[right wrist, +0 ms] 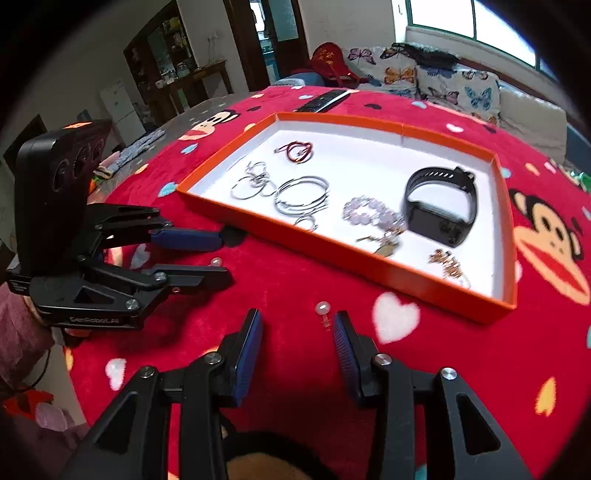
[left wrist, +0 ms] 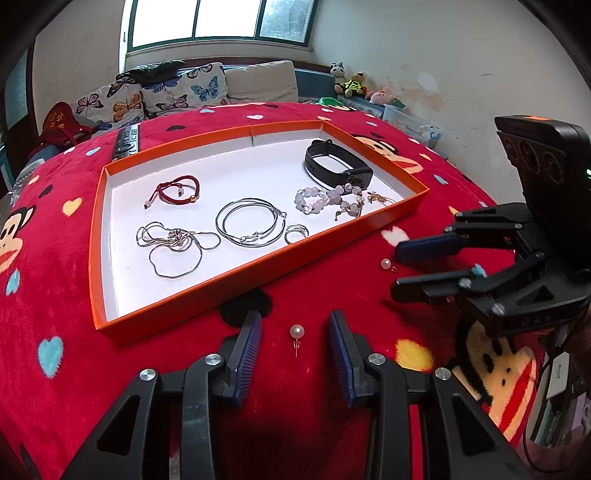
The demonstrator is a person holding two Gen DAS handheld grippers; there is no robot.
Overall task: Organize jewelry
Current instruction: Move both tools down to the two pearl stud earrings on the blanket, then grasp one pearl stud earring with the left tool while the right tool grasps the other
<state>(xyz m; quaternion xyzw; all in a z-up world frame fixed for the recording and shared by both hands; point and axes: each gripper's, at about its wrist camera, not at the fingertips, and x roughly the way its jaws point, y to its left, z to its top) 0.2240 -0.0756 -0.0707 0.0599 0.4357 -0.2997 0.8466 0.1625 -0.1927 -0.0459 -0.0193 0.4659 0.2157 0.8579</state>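
In the left wrist view, the tray [left wrist: 258, 275] fills the centre on the blanket [left wrist: 74, 295]. Inside it, the watch [left wrist: 336, 166] lies upper right, the cord bracelet [left wrist: 177, 188] upper left, the chain necklace [left wrist: 173, 243] lower left. One pearl stud [left wrist: 297, 331] lies below the tray, another [left wrist: 385, 263] at its right.

A home living room is being shown. A sofa [left wrist: 258, 83] with butterfly cushions [left wrist: 166, 92] is being lit by a window [left wrist: 221, 22]; soft toys [left wrist: 354, 83] are being kept nearby.

Smartwatch [right wrist: 439, 206] motion-blurred in right view
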